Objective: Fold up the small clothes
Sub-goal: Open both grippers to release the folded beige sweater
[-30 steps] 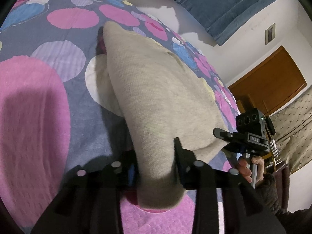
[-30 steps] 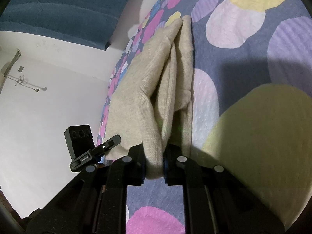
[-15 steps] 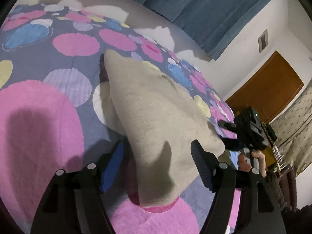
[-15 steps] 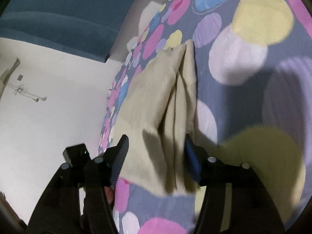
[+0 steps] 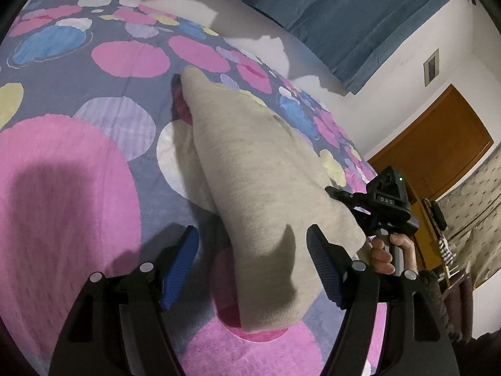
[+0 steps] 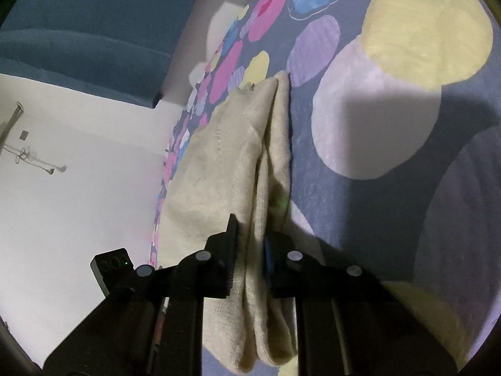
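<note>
Cloth [image 5: 250, 169], beige and folded, lies on your spotted bed [image 5: 94, 188]. Your left gripper [image 5: 252, 260] gapes wide around its near end; at 3 o'clock, your right gripper [image 6: 249, 250] is closing, pinching the edge.

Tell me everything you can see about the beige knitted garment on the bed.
The beige knitted garment is a soft, fine-ribbed piece, already folded into several layers that show as stacked edges at its near end. It lies lengthwise on the spotted bedspread, tapering toward the far end. The right gripper is closing on its layered near edge, fabric between its jaws. The left gripper stands open around the other corner, pads clear of the cloth.
</note>
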`<state>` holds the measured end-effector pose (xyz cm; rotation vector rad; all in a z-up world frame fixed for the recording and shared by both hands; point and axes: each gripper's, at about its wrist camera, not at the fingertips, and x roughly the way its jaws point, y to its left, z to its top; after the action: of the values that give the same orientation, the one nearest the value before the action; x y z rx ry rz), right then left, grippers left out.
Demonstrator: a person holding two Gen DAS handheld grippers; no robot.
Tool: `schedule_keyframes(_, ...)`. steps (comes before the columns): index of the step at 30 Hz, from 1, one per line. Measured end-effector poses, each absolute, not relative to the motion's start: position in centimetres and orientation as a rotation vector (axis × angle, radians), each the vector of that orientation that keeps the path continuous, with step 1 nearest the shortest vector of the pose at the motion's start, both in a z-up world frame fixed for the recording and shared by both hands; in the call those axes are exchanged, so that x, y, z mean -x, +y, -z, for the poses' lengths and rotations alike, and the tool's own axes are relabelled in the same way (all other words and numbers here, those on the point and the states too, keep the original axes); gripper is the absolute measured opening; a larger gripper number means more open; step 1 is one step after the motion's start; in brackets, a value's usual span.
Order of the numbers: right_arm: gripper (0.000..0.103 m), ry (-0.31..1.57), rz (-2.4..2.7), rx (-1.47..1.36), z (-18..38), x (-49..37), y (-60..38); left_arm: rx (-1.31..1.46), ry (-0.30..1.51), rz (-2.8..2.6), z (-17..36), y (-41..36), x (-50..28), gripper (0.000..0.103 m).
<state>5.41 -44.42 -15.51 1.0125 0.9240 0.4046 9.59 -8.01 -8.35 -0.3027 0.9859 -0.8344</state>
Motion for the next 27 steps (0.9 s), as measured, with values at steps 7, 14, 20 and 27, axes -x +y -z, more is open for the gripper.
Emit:
schedule_keyframes(7, 0.013, 0.906, -0.417, -1.052, 15.7, -5.0, -45.2, 0.254, 0.989, 0.806, 8.4, -8.6, -9.5, 0.07)
schedule_keyframes(14, 0.015, 0.868, -0.422, -1.119, 16.2, -4.1, -46.1, 0.229, 0.992, 0.761, 8.7, -8.9, -9.5, 0.072)
schedule_keyframes(20, 0.03, 0.796, -0.418, -1.159, 15.6, -1.1, -46.5, 0.209, 0.988, 0.7, 8.7, -8.9, -9.5, 0.079)
schedule_keyframes(27, 0.055, 0.721, -0.397, -1.12, 13.8, 3.5, -45.9, 0.153, 0.975, 0.651, 8.5, -9.1, -8.2, 0.082)
